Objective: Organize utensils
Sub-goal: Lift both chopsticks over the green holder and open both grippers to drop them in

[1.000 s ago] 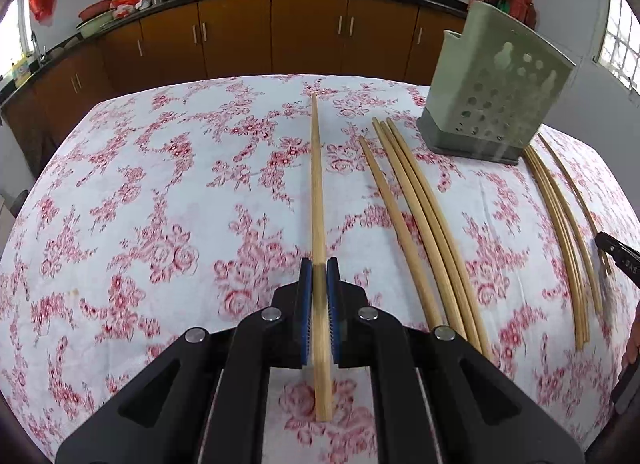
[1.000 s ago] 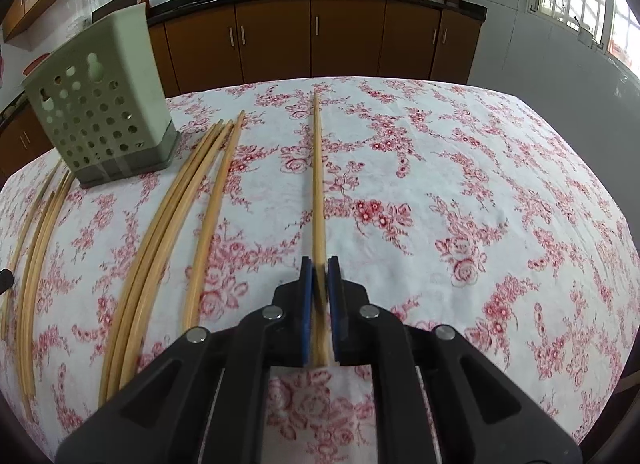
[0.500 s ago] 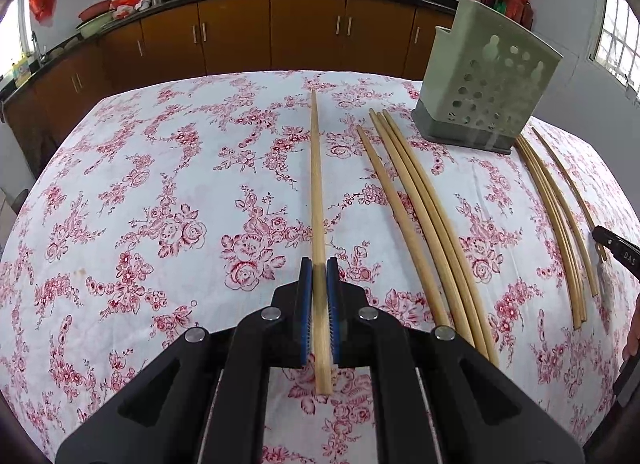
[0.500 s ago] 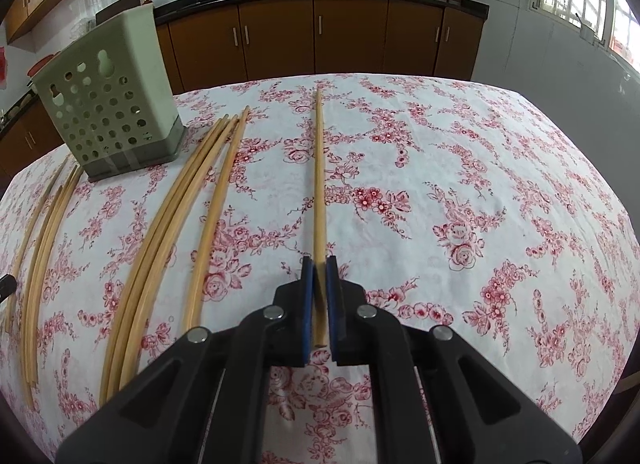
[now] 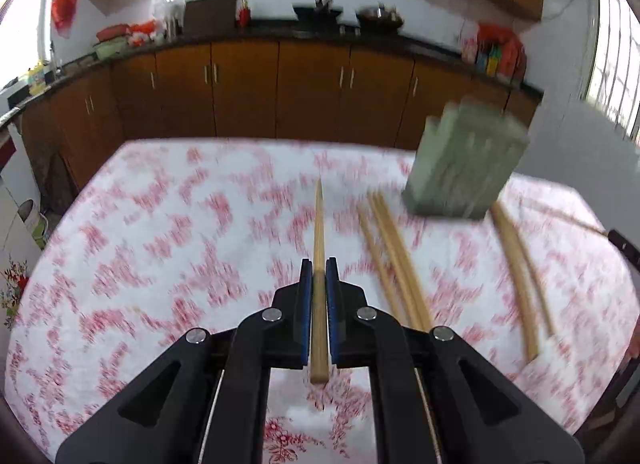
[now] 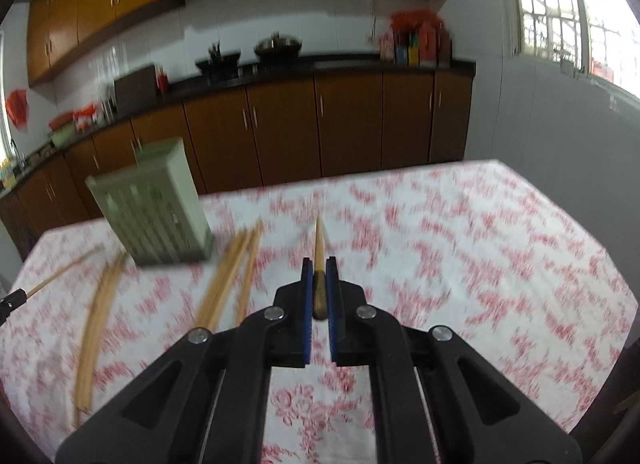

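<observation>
A: Which step is this?
B: Carrying: left tongs and right tongs each clamp a chopstick above the table
A: Next?
B: Probably tip both into the green holder

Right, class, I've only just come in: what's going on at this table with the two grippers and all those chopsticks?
A person is tidying chopsticks, working a gripper in each hand. The left gripper is shut on one chopstick, and the right gripper is shut on another chopstick; both sticks point out over the floral tablecloth. The green perforated holder stands on the table between the two grippers, with no chopsticks visibly in it. More loose chopsticks lie flat beside it. The pictures are motion-blurred.
</observation>
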